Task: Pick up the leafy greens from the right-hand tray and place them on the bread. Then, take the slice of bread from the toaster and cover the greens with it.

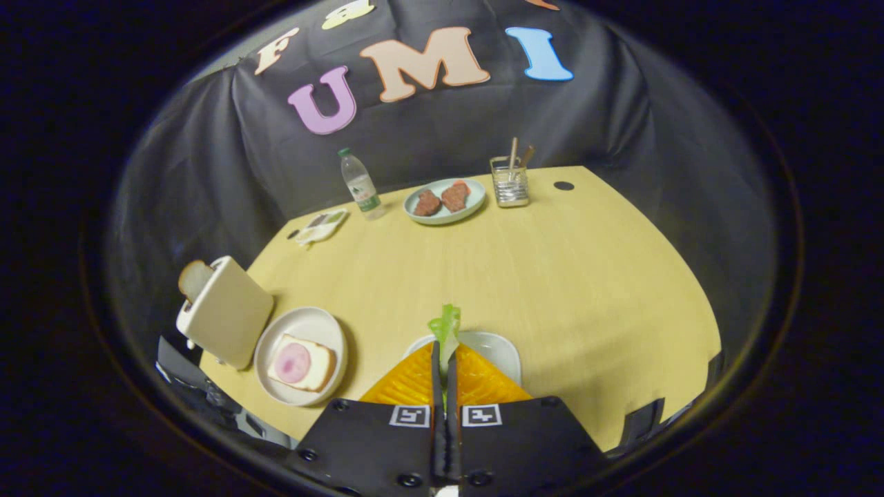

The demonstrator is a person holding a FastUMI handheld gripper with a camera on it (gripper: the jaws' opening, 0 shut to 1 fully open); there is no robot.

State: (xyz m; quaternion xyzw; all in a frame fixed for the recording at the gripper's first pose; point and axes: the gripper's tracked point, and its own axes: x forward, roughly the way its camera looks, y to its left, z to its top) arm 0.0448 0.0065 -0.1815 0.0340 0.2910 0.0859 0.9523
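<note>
gripper (444, 355) fingers are pinched together on the leafy greens (445, 324), and the bread (302, 364) on its plate (276, 338) lies off to their left, beside the toaster (228, 319).

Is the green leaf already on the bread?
No, the leafy greens are pinched in the gripper, apart from the bread on its plate.

Pale wood-grain table (552, 276); green leafy greens (445, 324); white plate (276, 345), pink-centred bread (302, 363); cream toaster (228, 319); light blue plate (414, 212), reddish-brown patties (442, 198)
</note>
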